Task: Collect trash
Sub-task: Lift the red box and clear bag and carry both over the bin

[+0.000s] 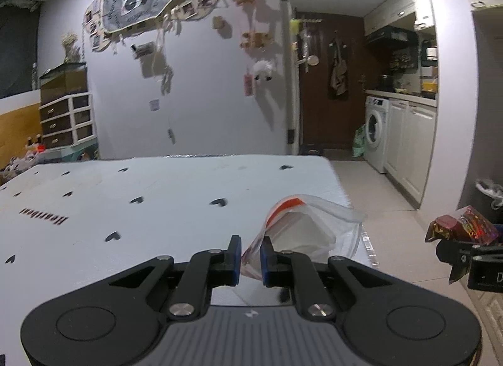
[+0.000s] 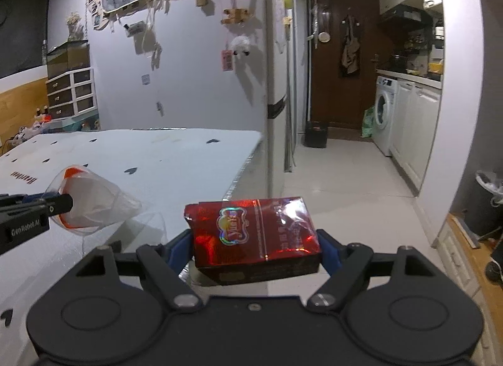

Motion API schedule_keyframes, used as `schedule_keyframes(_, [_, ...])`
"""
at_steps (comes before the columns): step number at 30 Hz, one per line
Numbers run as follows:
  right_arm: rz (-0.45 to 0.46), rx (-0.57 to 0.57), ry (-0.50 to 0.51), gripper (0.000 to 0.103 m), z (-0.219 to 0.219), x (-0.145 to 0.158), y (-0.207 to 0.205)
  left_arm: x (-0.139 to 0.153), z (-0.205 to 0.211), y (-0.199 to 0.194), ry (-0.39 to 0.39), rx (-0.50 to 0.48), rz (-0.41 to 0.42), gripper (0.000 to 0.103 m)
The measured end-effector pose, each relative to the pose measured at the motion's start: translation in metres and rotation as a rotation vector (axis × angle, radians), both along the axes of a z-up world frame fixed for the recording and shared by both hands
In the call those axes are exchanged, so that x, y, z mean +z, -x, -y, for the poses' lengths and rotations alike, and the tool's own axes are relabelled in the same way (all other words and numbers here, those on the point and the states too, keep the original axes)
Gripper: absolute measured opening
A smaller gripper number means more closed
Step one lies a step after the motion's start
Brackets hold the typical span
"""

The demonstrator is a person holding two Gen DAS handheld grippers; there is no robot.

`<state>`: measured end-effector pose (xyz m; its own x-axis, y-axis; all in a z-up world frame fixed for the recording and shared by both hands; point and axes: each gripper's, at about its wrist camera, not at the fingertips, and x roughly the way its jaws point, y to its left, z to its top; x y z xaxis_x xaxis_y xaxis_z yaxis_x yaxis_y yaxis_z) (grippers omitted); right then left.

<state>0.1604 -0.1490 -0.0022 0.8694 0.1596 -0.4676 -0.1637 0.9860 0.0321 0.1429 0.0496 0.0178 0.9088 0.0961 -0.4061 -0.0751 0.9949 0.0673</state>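
Left wrist view looks along the left gripper (image 1: 251, 251), which tilts slightly downward over the right-hand part of the desk (image 1: 125, 208), near its right edge. Its blue-padded jaws are pinched together on the corner of a clear plastic bag (image 1: 301, 230), held up off the desk. The bag is crumpled, with an orange-red strip along its mouth and something white and flat inside.

Beyond the desk's right edge, over the tiled floor (image 2: 345, 183), the right gripper (image 2: 256, 248) also points a little downward. Its jaws stand wide but clamped on the two ends of a red cigarette pack (image 2: 254, 234), carried flat with its broad face up. The pack is glossy red in shiny wrap, with a holographic emblem and a thin vertical line; its script is too blurred to read.

"GenRobot.AI" is printed on the left gripper's side in the right wrist view. The white desk cover carries black hearts and a dark word, "Heartbeat" as far as it can be read.
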Motion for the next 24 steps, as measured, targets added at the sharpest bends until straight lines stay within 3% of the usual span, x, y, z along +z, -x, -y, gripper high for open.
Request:
schedule_keyframes(11, [0.03, -0.087, 0.014, 0.082, 0.064, 0.009, 0.037, 0.006, 0.064, 0.017, -0.008, -0.125, 0.029, 0.013])
schedule_keyframes(24, [0.008, -0.184, -0.018, 0.082, 0.132, -0.003, 0.053, -0.004, 0.135, 0.013, -0.025, -0.249, 0.008, 0.013])
